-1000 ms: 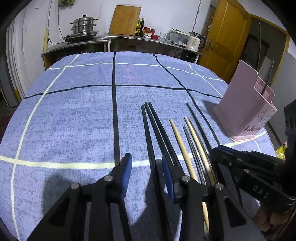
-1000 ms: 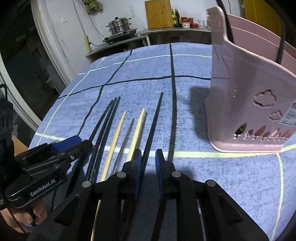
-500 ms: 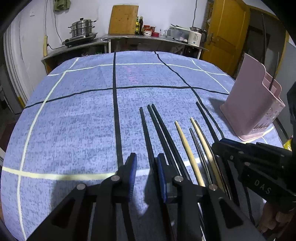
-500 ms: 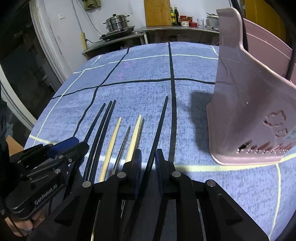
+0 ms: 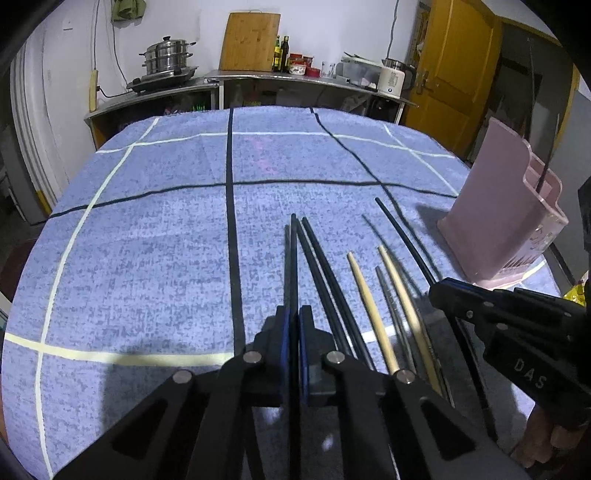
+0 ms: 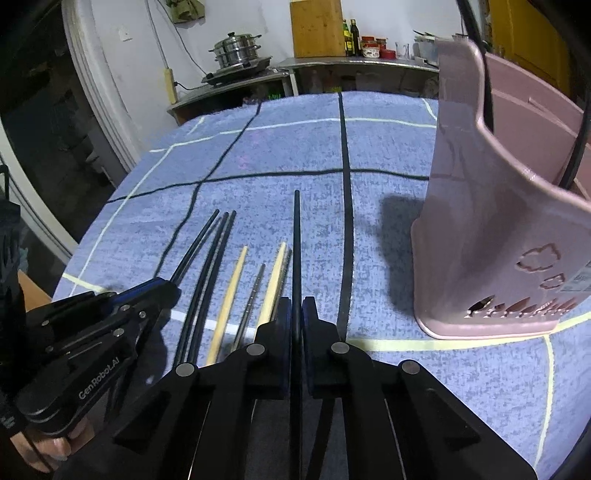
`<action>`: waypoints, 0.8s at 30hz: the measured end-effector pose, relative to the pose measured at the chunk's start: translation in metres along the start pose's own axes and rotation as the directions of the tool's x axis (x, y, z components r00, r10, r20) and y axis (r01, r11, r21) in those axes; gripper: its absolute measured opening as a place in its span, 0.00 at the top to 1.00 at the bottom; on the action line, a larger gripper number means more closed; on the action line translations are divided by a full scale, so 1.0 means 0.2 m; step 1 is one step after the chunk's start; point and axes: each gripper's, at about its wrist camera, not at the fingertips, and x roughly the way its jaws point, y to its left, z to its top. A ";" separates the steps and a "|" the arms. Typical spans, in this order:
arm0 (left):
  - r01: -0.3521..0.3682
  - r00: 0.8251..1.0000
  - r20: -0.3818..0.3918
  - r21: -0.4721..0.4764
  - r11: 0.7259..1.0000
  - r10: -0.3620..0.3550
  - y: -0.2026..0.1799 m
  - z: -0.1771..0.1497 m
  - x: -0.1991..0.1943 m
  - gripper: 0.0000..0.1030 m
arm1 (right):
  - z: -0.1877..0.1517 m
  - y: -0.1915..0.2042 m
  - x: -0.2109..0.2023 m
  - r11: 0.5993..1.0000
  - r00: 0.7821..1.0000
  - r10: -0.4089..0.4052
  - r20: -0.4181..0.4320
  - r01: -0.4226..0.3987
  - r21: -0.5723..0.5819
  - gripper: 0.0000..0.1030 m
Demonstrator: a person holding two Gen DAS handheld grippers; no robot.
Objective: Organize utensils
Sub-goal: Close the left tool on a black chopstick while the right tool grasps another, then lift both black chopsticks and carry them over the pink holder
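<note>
- Left gripper: its jaws have just closed on the leftmost black chopstick, whose tip is raised off the blue bench.
- Between the grippers, chopsticks lie in a row.
- Right gripper: jaws just closed on the rightmost black stick.
- Pink holder stands rightmost.

A round table covered in a blue speckled cloth with black and cream grid lines fills the foreground. Behind it, a low grey counter runs along a white wall, carrying a stacked steel steamer pot and a leaning wooden cutting board. A yellow-orange wooden door stands at the right.
</note>
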 end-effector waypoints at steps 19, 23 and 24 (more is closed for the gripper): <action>0.084 0.978 0.188 0.024 0.996 -0.087 -0.06 0.11 -0.56 0.94 | 0.03 0.00 -0.52 0.997 0.978 0.074 0.193 -0.075 -0.002 0.94; 0.090 0.974 0.206 0.038 0.995 -0.095 -0.08 0.13 -0.64 0.94 | 0.02 -0.01 -0.62 0.997 0.971 0.077 0.227 -0.080 0.005 0.94; 0.091 0.973 0.210 0.042 0.995 -0.097 -0.09 0.13 -0.65 0.94 | 0.02 -0.01 -0.65 0.997 0.969 0.076 0.234 -0.080 0.006 0.94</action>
